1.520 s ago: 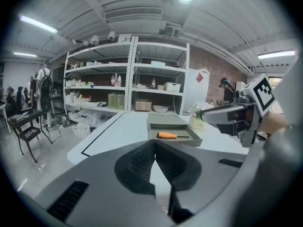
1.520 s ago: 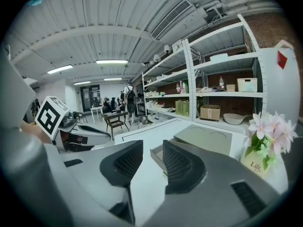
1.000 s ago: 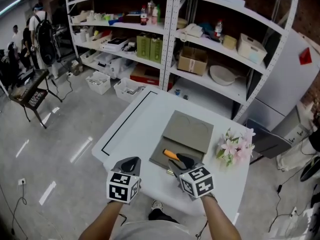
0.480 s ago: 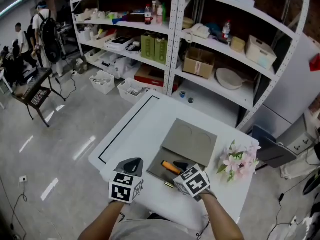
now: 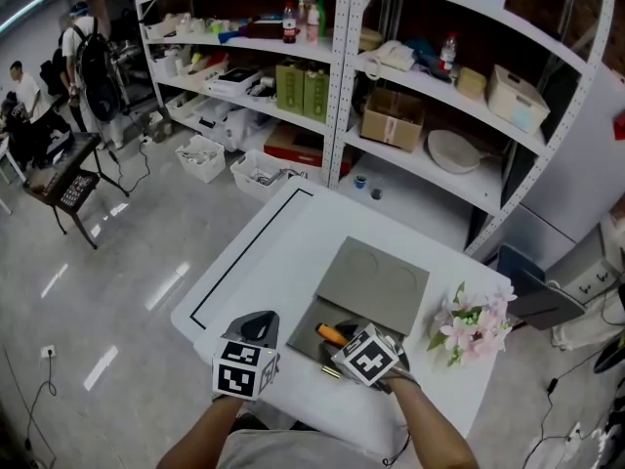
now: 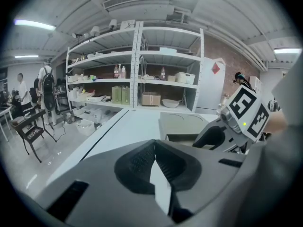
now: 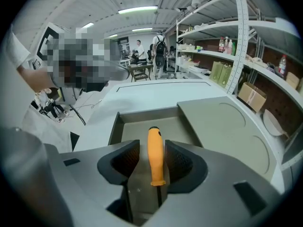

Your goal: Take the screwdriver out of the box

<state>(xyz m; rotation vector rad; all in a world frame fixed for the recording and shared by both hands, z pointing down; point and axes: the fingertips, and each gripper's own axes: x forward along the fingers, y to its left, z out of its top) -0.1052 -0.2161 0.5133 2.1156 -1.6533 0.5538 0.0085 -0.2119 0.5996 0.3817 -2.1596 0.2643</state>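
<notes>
A grey box [image 5: 307, 322] lies open on the white table [image 5: 273, 262], its lid [image 5: 376, 281] folded flat on the far side. Inside lies a screwdriver with an orange handle [image 5: 331, 334], its metal shaft toward me. My right gripper [image 5: 349, 334] points steeply down into the box. In the right gripper view the orange handle [image 7: 155, 161] lies lengthwise between the open jaws of that gripper [image 7: 152, 142], with a thin gap on either side. My left gripper [image 5: 256, 322] hovers left of the box over bare table. In its own view the left gripper [image 6: 155, 144] has its tips together and holds nothing.
A bunch of pink flowers [image 5: 474, 325] lies at the table's right edge. A black line [image 5: 244, 252] is marked on the table's left part. White shelving [image 5: 391, 66] full of goods stands behind the table. People stand at the far left [image 5: 83, 57].
My right gripper has sunk and tipped downward into the box, coming astride the orange handle. The left gripper has drifted slightly.
</notes>
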